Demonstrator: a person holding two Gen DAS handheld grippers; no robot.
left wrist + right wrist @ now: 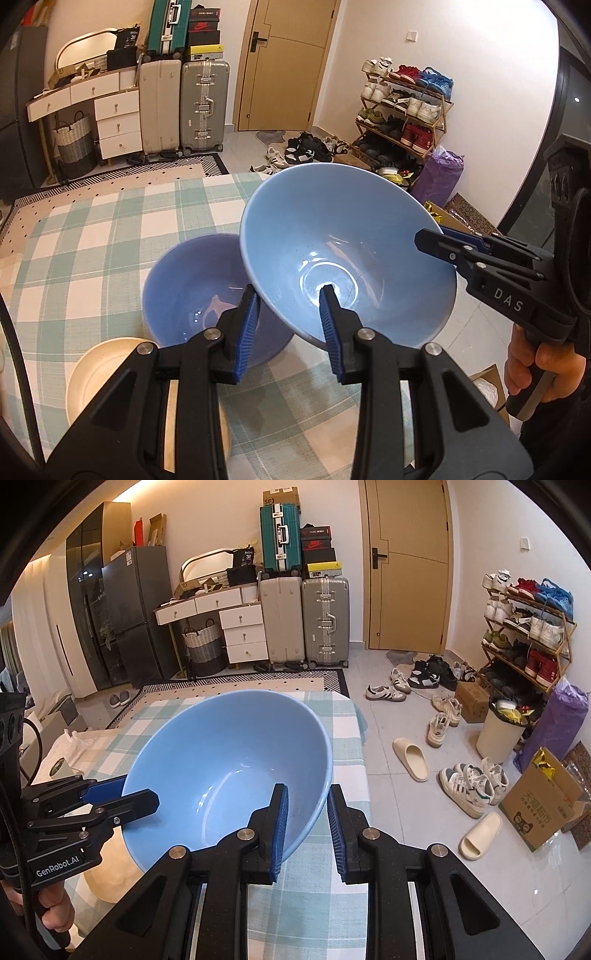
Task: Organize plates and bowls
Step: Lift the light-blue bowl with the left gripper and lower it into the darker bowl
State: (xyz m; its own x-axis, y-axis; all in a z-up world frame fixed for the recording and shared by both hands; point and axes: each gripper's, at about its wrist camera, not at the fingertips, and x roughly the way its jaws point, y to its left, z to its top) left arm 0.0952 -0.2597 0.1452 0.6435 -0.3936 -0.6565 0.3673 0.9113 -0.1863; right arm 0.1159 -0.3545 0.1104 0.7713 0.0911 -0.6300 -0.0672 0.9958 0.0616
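A light blue bowl (343, 240) is held tilted above the checked tablecloth; it also shows in the right wrist view (229, 760). My left gripper (288, 295) straddles its near rim, one finger inside and one outside, with a gap at the jaws. My right gripper (306, 794) straddles the opposite rim the same way and shows at the right of the left wrist view (430, 236). A darker blue bowl (199, 291) sits on the table under the tilted one. A cream plate (107, 373) lies to its near left.
The table (332, 904) has its right edge close to the bowls, with floor, slippers (412, 758) and shoes beyond. A white bin (500, 731) and cardboard box (543, 801) stand on the floor at right. Suitcases and drawers line the far wall.
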